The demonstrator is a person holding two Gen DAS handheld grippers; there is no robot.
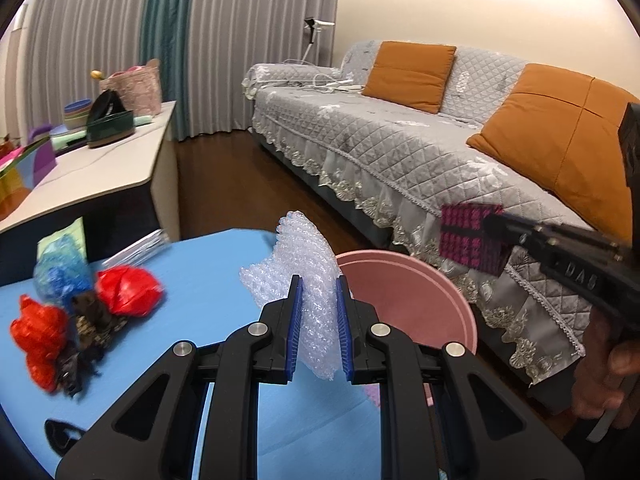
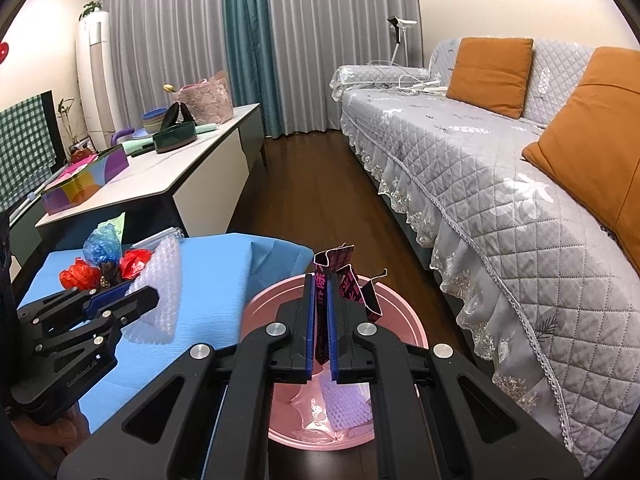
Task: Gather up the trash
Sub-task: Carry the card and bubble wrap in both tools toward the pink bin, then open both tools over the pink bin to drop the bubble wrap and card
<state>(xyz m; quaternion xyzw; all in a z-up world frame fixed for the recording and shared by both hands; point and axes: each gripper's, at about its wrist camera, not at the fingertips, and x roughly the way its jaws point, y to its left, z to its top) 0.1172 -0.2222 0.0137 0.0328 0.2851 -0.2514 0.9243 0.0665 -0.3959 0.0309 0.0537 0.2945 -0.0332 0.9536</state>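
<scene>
Holding a folded magenta carton pinched upright, the right gripper hangs directly over the pink bin. The left gripper, clamped on bubble wrap, sits above the blue table just beside the bin's rim. Clear floor separates bin and sofa.

Count of items, both wrist views.

Bubble wrap: 1 sheet, between the left gripper's pads.
Pink-and-black patterned wrapper: 1, between the right gripper's pads.
Pink bin: 1, directly below the right gripper; contents inside not countable.
Red crumpled bags: 2, left of the left gripper.
Blue crumpled bag: 1, beyond the red ones.
Dark scraps: blurred, number unclear.
Orange cushions: 2, far right of both grippers.
</scene>
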